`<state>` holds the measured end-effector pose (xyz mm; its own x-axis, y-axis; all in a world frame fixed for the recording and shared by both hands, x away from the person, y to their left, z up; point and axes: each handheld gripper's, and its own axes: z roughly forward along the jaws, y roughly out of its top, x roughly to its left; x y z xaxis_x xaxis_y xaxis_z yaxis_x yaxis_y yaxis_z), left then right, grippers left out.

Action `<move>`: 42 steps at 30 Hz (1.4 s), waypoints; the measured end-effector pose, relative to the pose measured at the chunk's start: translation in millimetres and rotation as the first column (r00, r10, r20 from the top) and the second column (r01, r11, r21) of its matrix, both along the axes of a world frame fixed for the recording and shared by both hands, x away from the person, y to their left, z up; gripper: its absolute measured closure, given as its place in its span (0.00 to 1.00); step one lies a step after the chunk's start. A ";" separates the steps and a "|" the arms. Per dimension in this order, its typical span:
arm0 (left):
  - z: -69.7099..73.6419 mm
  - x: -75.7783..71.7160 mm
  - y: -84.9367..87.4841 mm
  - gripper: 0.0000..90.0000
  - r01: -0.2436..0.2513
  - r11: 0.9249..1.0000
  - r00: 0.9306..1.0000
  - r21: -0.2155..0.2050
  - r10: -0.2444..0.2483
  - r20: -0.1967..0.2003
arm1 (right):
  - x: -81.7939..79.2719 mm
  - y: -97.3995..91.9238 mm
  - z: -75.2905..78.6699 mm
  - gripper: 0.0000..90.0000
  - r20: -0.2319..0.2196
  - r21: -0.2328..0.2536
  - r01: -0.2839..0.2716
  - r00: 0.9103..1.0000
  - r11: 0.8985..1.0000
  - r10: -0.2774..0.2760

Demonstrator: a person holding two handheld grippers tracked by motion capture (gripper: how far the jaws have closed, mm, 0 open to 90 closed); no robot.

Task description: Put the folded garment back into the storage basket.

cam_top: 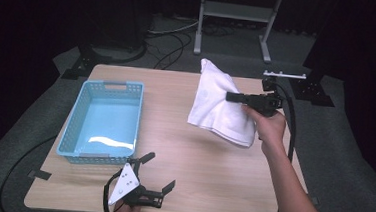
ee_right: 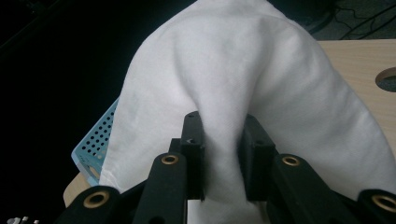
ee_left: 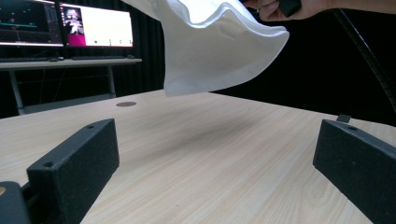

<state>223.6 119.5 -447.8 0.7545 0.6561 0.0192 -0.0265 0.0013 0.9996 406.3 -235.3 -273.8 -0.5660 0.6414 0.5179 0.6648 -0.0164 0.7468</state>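
No legible writing appears on the blue basket (cam_top: pixel 74 128), and nothing lies in it. Your right gripper (cam_top: pixel 234 96) clamps the white cloth (cam_top: pixel 216 105), which hangs above the table (cam_top: pixel 175 110). Your left gripper (cam_top: pixel 158 174) rests with jaws wide apart, holding nothing.

Right gripper (cam_top: pixel 234 96), carried by the right hand (cam_top: pixel 269 125) on an outstretched forearm, is raised and pointing level with its 2 jaws clamped together, while the left gripper (cam_top: pixel 160 171) lies low, its 2 jaws spread wide.
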 end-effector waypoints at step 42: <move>0.1 0.2 0.1 0.00 0.000 1.000 1.000 0.001 0.000 0.002 | 15.3 65.5 28.9 0.83 0.024 -0.029 -0.085 0.996 0.996 0.086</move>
<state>223.8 119.6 -447.8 0.7546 0.6558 0.0219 -0.0288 -0.0002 0.9996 421.6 -169.9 -244.9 -0.6317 0.6043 0.4855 0.6441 0.0607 0.7625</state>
